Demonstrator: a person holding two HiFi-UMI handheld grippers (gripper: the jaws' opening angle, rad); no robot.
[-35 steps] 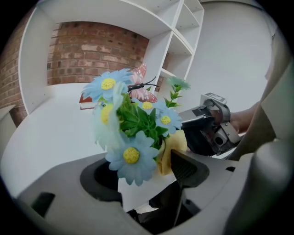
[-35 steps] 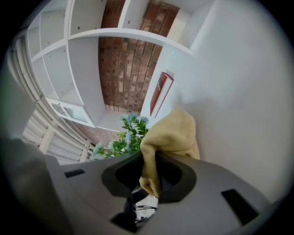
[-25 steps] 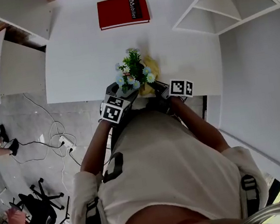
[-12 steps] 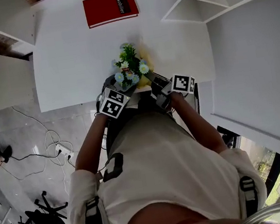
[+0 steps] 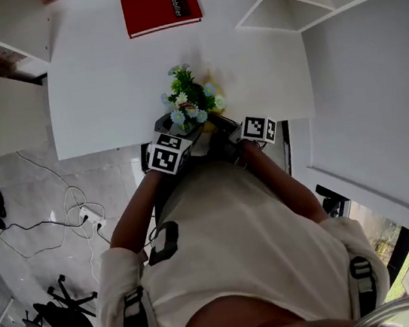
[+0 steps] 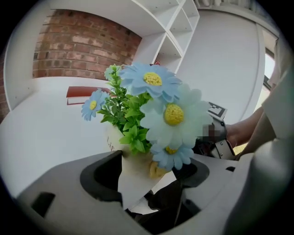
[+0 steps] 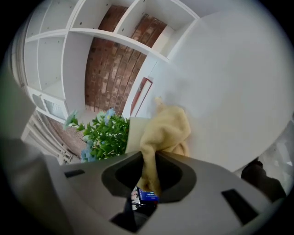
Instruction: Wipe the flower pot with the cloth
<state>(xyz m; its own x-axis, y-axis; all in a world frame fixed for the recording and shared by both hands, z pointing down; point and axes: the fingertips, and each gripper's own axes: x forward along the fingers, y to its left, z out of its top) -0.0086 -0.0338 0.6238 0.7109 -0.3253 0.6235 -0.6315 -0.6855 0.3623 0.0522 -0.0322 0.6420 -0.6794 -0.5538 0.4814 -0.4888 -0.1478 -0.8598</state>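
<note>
A cream flower pot (image 5: 200, 125) with green leaves and blue-white daisies (image 5: 190, 98) stands at the near edge of the white table (image 5: 101, 83). My left gripper (image 5: 170, 135) is shut on the pot's near left wall (image 6: 131, 172), and the blooms (image 6: 172, 114) fill the left gripper view. My right gripper (image 5: 226, 124) is shut on a yellow cloth (image 7: 151, 167). The cloth's bunched end (image 7: 167, 131) lies against the pot's right side (image 7: 134, 133), beside the leaves (image 7: 104, 135). The cloth (image 5: 219, 103) shows as a yellow patch right of the flowers.
A red book (image 5: 161, 9) lies at the table's far side. White shelving (image 5: 294, 1) stands to the right, and brick wall (image 6: 78, 50) is behind. The person's body is close against the table's near edge; cables trail on the floor (image 5: 74, 209) to the left.
The right gripper and its cloth have shifted along the pot's right side, so the yellow patch now sits further up beside the flowers. The left gripper has kept its hold and place.
</note>
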